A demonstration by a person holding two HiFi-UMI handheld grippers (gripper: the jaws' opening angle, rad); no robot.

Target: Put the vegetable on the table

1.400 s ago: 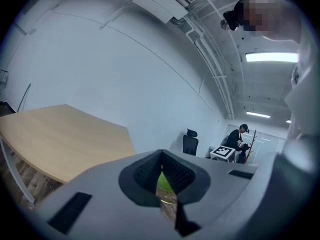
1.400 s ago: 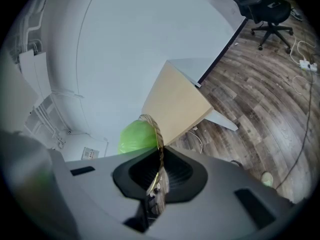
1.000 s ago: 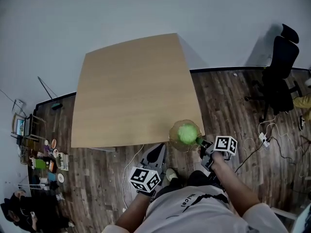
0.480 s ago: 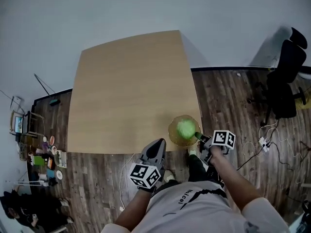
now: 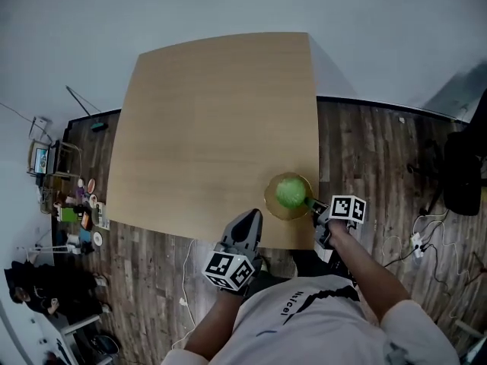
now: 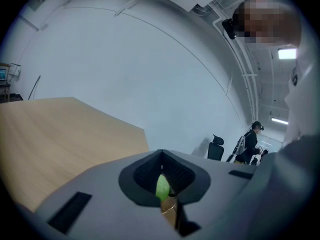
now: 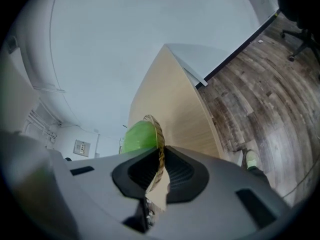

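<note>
A round green vegetable [image 5: 290, 192] lies in a shallow woven basket [image 5: 275, 204] over the near right corner of the wooden table [image 5: 205, 120]. My right gripper [image 5: 313, 206] is shut on the basket's right rim. In the right gripper view the rim [image 7: 159, 134] runs down between the jaws, and the vegetable [image 7: 139, 136] bulges to its left. My left gripper [image 5: 245, 226] sits at the table's front edge, left of the basket, shut and empty. Through the slit between its jaws a sliver of the vegetable [image 6: 162, 188] shows.
Dark wood floor surrounds the table. A black office chair [image 5: 464, 173] stands at the far right, with cables [image 5: 418, 242] on the floor near it. Small clutter and shelves [image 5: 76, 219] lie by the left wall. A white wall runs behind the table.
The basket, held by the right gripper, has moved from the table's corner edge to further over the tabletop. The left gripper stays shut beside it.
</note>
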